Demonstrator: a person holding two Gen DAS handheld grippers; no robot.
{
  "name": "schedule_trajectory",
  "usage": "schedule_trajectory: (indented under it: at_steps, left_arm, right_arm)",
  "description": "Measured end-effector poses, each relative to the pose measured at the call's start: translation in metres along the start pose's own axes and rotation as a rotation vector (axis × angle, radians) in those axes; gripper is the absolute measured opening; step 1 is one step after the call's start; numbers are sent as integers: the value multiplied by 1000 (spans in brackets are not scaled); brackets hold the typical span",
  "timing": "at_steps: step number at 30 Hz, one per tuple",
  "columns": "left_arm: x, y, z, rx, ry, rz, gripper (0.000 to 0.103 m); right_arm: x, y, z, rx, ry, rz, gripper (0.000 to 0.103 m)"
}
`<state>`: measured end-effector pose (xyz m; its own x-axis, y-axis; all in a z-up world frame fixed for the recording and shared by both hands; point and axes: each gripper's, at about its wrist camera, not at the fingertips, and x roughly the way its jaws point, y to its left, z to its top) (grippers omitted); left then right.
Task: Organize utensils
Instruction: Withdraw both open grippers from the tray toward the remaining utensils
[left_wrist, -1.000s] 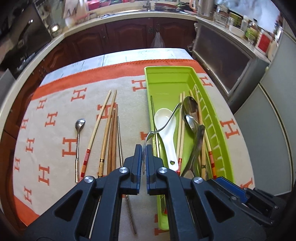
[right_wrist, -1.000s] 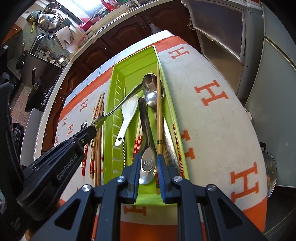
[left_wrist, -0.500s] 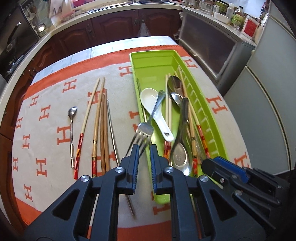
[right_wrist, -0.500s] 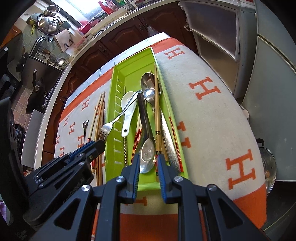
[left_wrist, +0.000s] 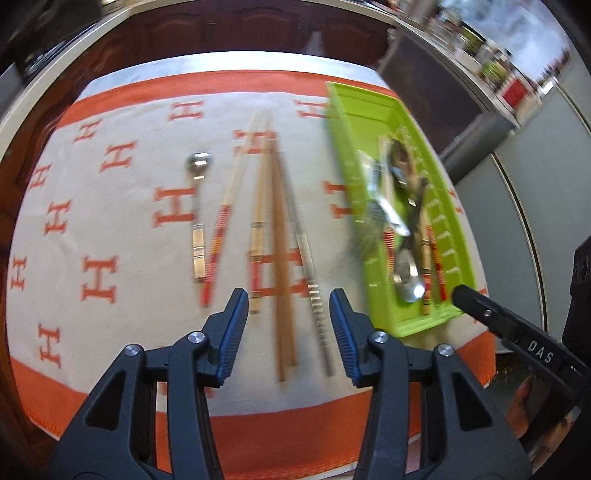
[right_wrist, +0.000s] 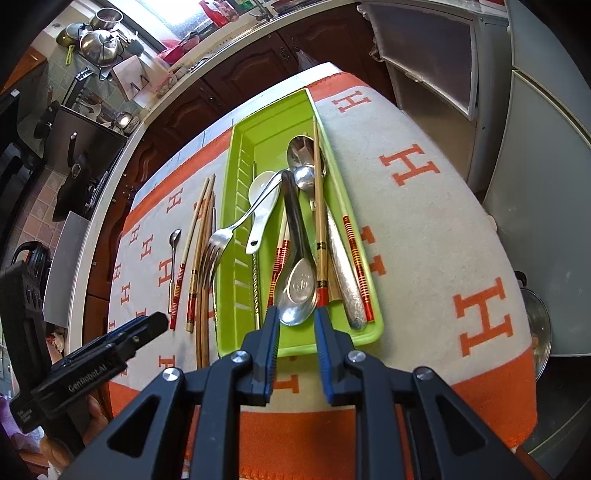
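While the right gripper (right_wrist: 295, 325) clamped a spoon (right_wrist: 298, 284) in the tray (right_wrist: 236, 332), the left gripper (left_wrist: 288, 314) had just been opening, empty, over chopsticks (left_wrist: 280, 258).

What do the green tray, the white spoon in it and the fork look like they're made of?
Green tray: likely molded plastic, with a uniform lime colour and ribbed wall. White spoon: glossy, probably ceramic or melamine. Fork: polished metal, apparently stainless steel, with bright reflections.
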<state>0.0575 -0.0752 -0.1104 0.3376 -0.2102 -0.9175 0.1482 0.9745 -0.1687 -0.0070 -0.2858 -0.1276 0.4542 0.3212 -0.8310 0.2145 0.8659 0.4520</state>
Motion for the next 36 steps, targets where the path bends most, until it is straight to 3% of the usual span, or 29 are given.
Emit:
schedule_trajectory:
  at_steps: [8, 14, 20, 28, 36]
  left_arm:
    - [-5, 62, -15, -100, 6, 66, 42]
    - [-1, 83, -20, -132, 19, 69, 42]
    - [4, 100, -21, -162, 26, 58, 42]
    - [13, 120, -23, -198, 46, 45, 42]
    - [18, 129, -22, -213, 55, 32, 42]
  right_arm:
    - [12, 36, 8, -58, 12, 50, 19]
    - [31, 79, 8, -143, 31, 112, 19]
    - [68, 91, 1, -116, 76, 118, 19]
    - [68, 82, 3, -61, -94, 87, 19]
    - [50, 73, -1, -13, -195, 74, 19]
